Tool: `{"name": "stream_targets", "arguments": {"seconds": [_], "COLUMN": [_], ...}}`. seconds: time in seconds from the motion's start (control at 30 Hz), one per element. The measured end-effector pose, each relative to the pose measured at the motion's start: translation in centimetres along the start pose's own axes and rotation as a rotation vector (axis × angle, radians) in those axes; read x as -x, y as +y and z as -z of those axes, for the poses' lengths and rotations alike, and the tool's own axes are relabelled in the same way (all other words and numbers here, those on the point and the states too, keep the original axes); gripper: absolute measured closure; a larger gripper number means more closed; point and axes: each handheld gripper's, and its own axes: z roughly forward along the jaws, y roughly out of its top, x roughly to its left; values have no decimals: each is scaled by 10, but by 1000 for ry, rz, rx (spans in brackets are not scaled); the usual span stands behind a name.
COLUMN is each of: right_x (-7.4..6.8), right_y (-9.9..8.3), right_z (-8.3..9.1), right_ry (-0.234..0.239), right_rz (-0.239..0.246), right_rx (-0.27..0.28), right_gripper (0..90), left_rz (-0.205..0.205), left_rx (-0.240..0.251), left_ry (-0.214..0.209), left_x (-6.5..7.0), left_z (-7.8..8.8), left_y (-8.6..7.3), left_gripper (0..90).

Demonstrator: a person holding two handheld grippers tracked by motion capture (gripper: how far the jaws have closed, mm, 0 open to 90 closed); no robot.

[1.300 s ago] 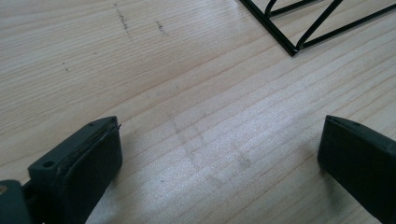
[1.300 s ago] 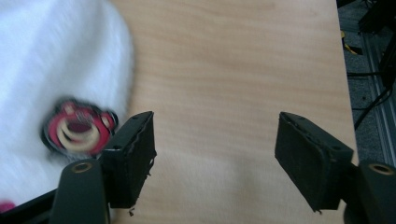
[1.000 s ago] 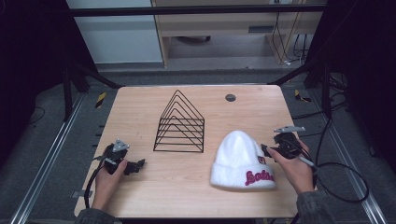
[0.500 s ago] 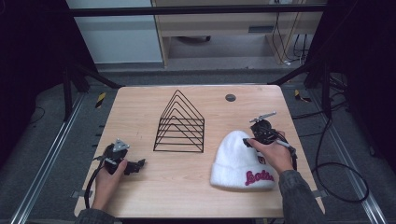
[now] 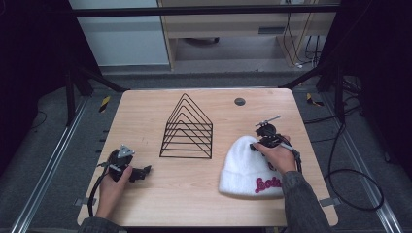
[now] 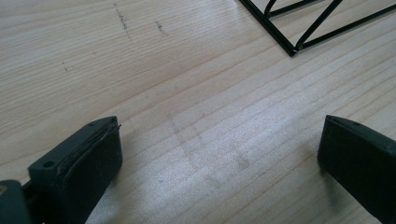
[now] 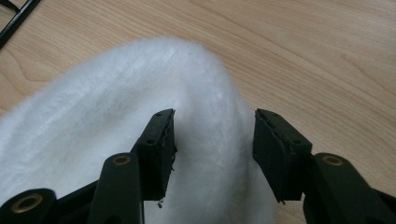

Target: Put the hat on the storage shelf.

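Note:
A white fuzzy beanie (image 5: 250,167) with red lettering on its cuff lies on the right part of the wooden table (image 5: 145,111). My right gripper (image 5: 254,145) is down at the beanie's crown. Its jaws have just been closing and now stand half apart, with the crown of the beanie (image 7: 116,107) between them. In the right gripper view my right gripper (image 7: 212,135) still shows a gap between its pads, and the fabric is not squeezed. My left gripper (image 5: 145,172) rests on the table at the left. In its own view, my left gripper (image 6: 219,149) is wide open over bare wood.
A black wire rack (image 5: 187,128) shaped like a row of triangles stands mid-table between the two hands; its corner (image 6: 303,23) lies ahead of the left jaws. A small dark round disc (image 5: 239,101) sits near the far edge. Cables trail off the right side.
My right hand has moved left from the table's right edge onto the beanie's crown, and its jaws have narrowed. The left hand has kept still.

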Motion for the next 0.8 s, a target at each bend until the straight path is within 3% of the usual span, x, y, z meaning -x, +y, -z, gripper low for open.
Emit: {"name": "stream_targets", "arguments": {"seconds": [0.13,0.53,0.67,0.8], "right_x": [1,4,3,-8], "right_y": [0,-1,-1,-3], "right_z": [-3,-6,-1,29], "right_ry": [4,71,71,78], "right_rz": [-11,-8,9,61], "right_rx": [-10,-20,11,104], "right_gripper": [514,769,804,829], "left_rz": [0,2,2,3], "left_rx": [0,0,0,0], "left_ry": [-1,1,1,3], "left_x": [0,1,1,0], "left_z": [0,0,0,-1], "left_y": [0,0,0,1], "left_gripper": [0,0,0,0]}}
